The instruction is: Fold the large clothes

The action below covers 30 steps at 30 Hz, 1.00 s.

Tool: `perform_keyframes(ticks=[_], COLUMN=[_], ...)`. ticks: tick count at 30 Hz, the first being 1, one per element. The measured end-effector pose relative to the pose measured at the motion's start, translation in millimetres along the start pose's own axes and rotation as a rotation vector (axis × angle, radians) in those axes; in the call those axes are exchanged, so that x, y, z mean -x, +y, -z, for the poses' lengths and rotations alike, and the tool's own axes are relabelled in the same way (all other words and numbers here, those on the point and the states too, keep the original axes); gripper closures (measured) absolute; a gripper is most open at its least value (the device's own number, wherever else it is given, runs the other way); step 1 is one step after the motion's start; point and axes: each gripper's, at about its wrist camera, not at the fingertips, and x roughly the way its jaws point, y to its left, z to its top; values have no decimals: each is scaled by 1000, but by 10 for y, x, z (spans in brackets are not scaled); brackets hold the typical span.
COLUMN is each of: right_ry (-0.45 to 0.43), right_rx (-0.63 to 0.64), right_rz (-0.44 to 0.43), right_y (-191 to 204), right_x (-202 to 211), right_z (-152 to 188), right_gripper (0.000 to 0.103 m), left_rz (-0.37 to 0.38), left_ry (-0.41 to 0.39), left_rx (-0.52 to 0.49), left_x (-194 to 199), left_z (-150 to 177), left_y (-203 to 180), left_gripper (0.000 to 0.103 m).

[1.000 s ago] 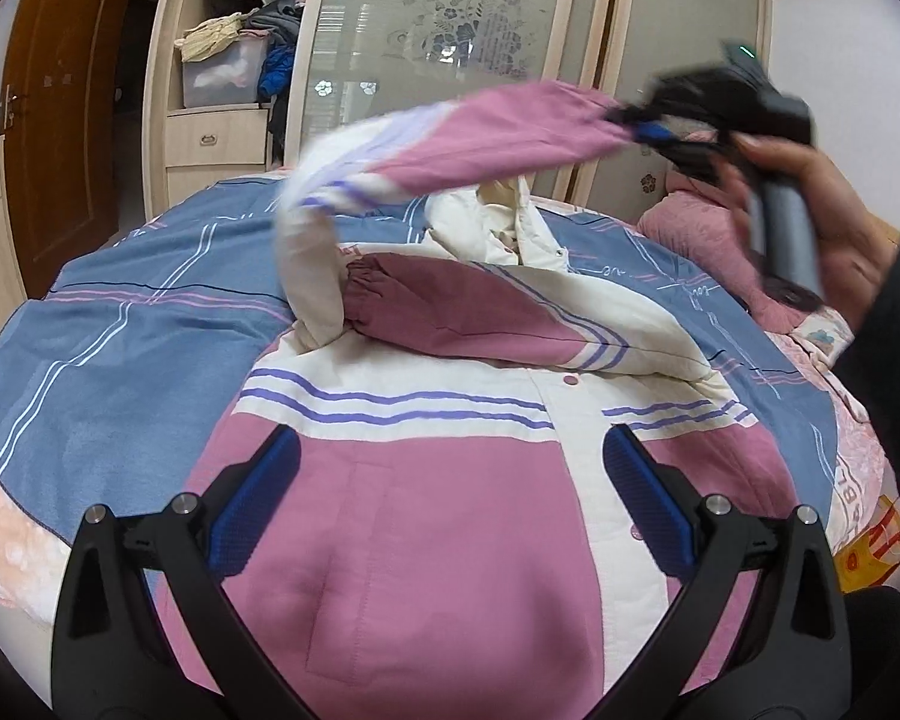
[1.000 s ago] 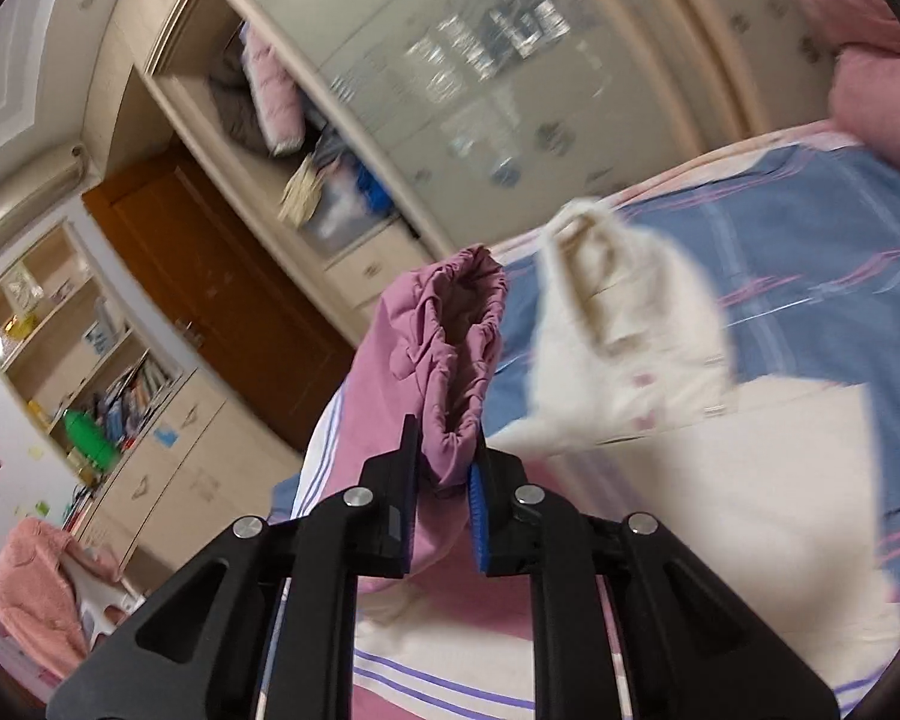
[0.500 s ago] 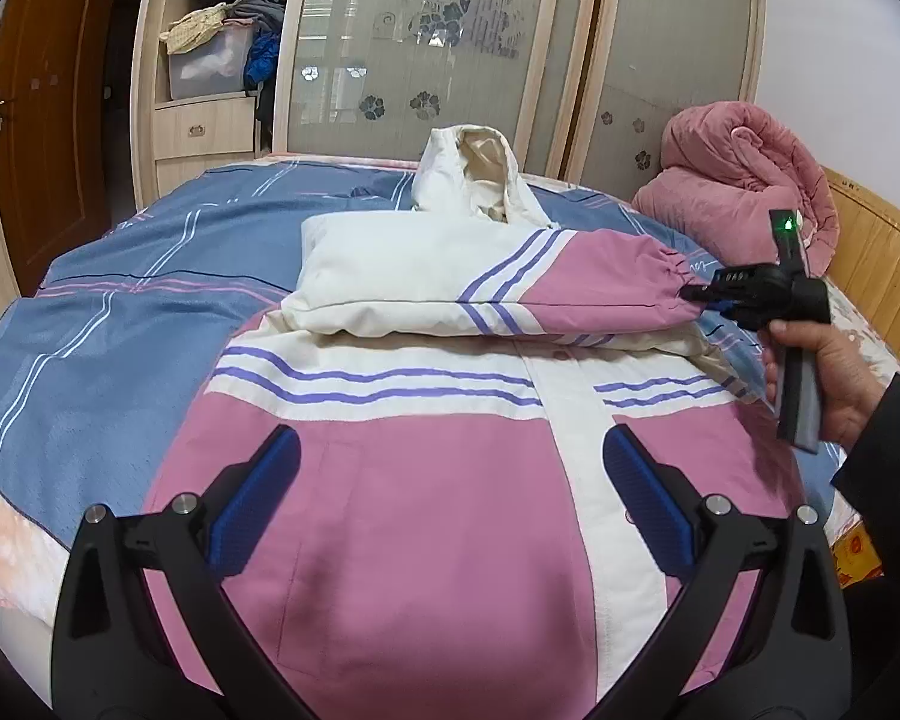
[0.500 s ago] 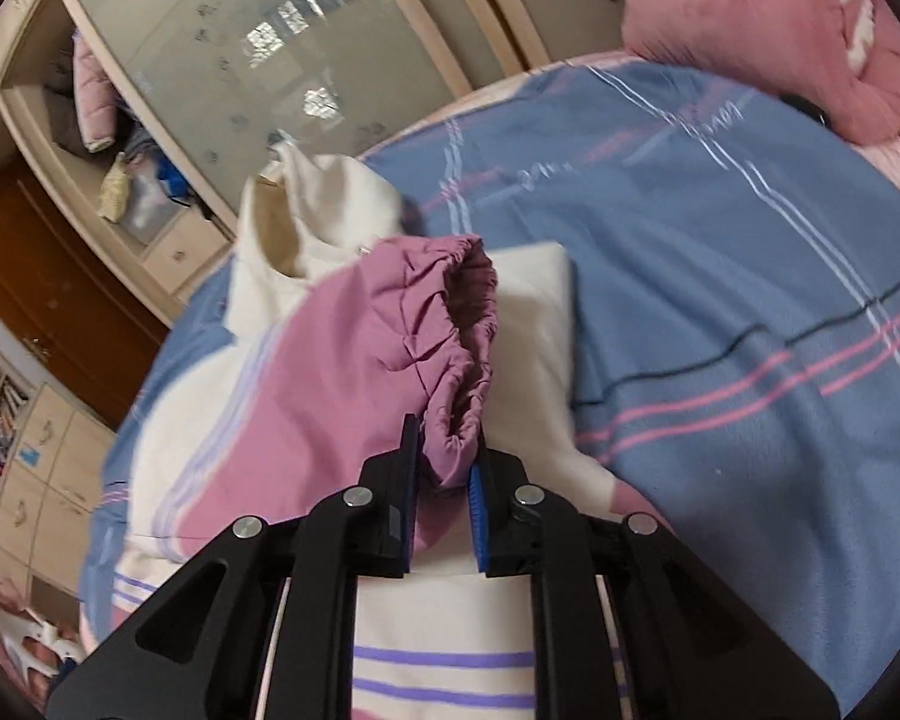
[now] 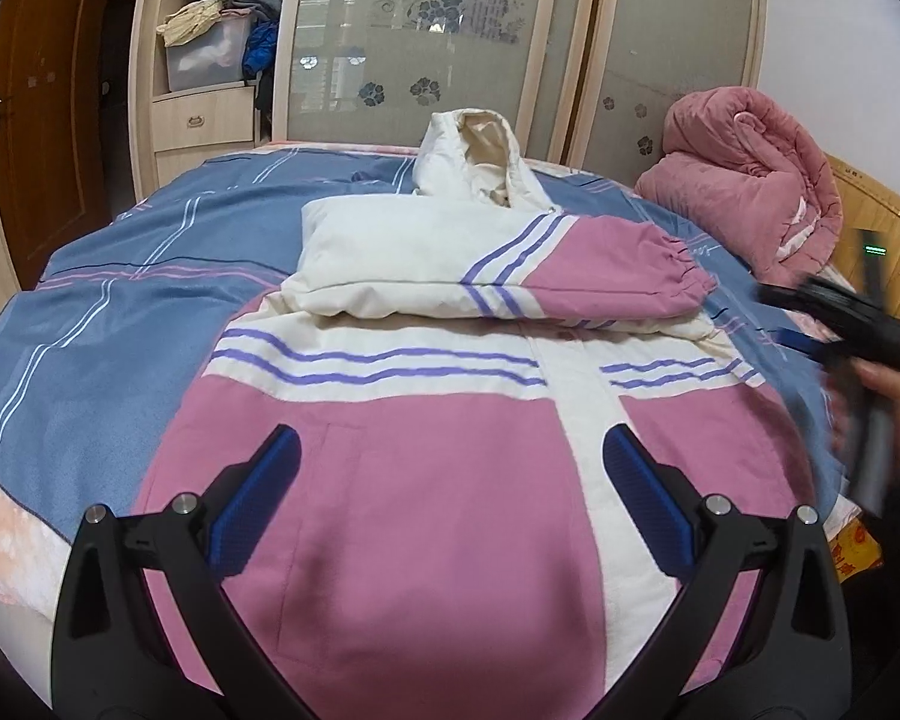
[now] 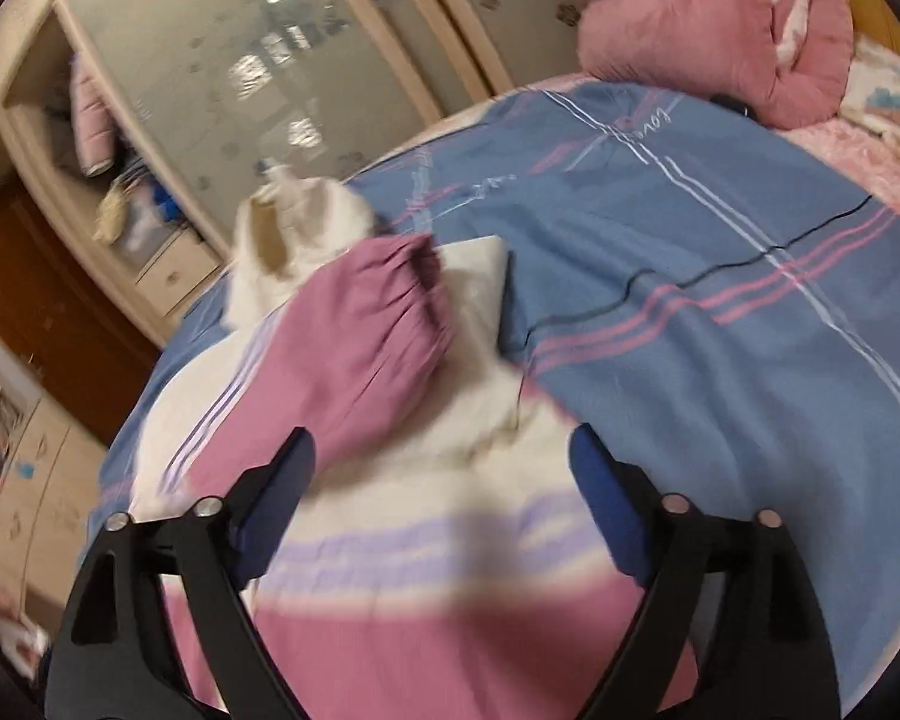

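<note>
Both tongs gape: right gripper [image 6: 441, 468] has just let go of the sleeve [image 5: 582, 276]; left gripper [image 5: 450, 480] hovers over the jacket [image 5: 438, 480], holding nothing.

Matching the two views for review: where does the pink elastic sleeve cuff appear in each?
Left wrist: sleeve cuff right of centre, lying across the jacket's chest.
Right wrist: sleeve cuff centre-left, above the open fingers.
Shared landmark: cream hood just beyond it.
</note>
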Motion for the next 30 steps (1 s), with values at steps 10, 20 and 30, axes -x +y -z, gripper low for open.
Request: perform_keyframes(ticks=[10,20,30], right_ry=[-137,-76,-80], right_rx=[203,276,291], right_rz=[100,94,76], right_y=[352,516,577], right_x=[850,743,735], right_z=[1036,1116,1111], right_gripper=[1,1,1], left_rz=[-15,-136,-66], left_ry=[9,8,45], left_rx=[6,-32,-58], left_x=[202,315,282], left_z=[105,198,228], left_y=[30,12,-101], left_gripper=[2,2,2])
